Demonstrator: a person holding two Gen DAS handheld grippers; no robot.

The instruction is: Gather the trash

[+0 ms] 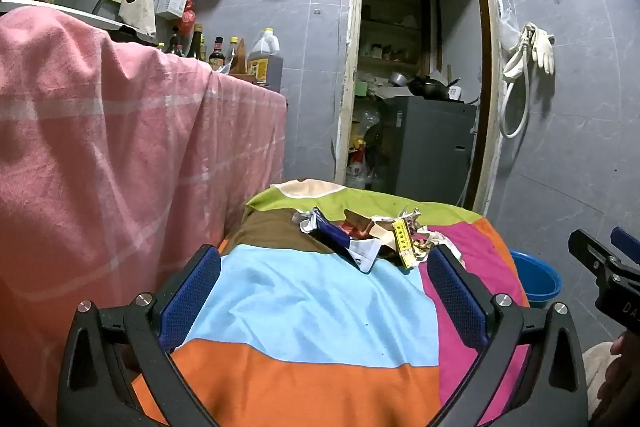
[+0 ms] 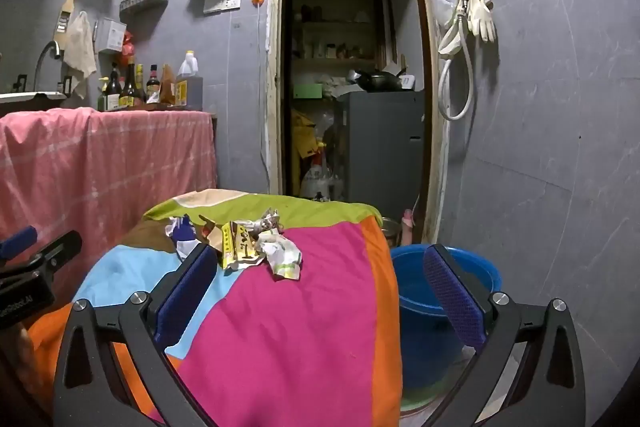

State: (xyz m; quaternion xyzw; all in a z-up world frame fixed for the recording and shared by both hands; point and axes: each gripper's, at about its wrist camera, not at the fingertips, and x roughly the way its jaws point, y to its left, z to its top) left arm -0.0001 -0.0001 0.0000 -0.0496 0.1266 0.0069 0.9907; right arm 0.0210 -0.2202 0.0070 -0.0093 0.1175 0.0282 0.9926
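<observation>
Currently, both claws stand fully wide with nothing between their blue textured pads. The left gripper (image 1: 324, 291) hovers over the light-blue panel of a multicoloured patchwork cloth (image 1: 304, 311) that covers a raised surface; the pile of crumpled wrappers and paper scraps (image 1: 368, 237) lies ahead of it, just beyond and slightly toward its right fingertip, clear of both pads. The right gripper (image 2: 320, 287) hovers over the magenta panel of the same cloth (image 2: 288, 327); the same pile (image 2: 244, 243) lies ahead and toward its left finger, near that fingertip but apart from it. A round blue plastic tub (image 2: 416, 291) sits below the cloth's edge, behind the right finger (image 2: 452, 295) in the right wrist view. A pink checked cloth (image 1: 100, 147) hangs over a counter to the left of the left gripper. An open doorway (image 2: 352, 67) lies straight ahead in the grey tiled wall.
</observation>
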